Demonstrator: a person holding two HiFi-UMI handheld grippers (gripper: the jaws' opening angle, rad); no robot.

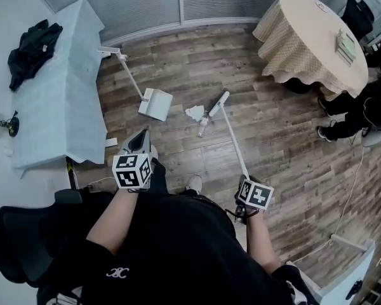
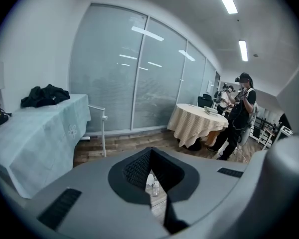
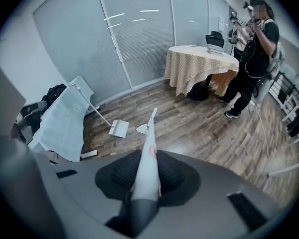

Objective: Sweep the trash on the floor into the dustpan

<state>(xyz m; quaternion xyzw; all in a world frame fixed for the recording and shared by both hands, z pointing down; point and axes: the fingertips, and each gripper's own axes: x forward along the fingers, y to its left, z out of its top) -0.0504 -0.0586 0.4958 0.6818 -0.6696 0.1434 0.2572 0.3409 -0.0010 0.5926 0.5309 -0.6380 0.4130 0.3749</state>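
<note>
I hold broom (image 1: pixel 236 138) clamped in right gripper (image 3: pixel 145 176), head by trash (image 1: pixel 195 112) at centre; left gripper (image 1: pixel 138 142) clenched empty; next, sweep left into dustpan (image 1: pixel 156 103)

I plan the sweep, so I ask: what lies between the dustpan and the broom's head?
A crumpled white paper lies there, apart from the dustpan and close beside the head of the broom. The head view shows it best.

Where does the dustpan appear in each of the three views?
Head view: the dustpan sits just left of centre, in the upper half.
Left gripper view: only its upright handle shows, left of centre.
Right gripper view: left of centre, to the left of the broom stick.
Shared landmark: the round table with the yellow cloth.
</note>
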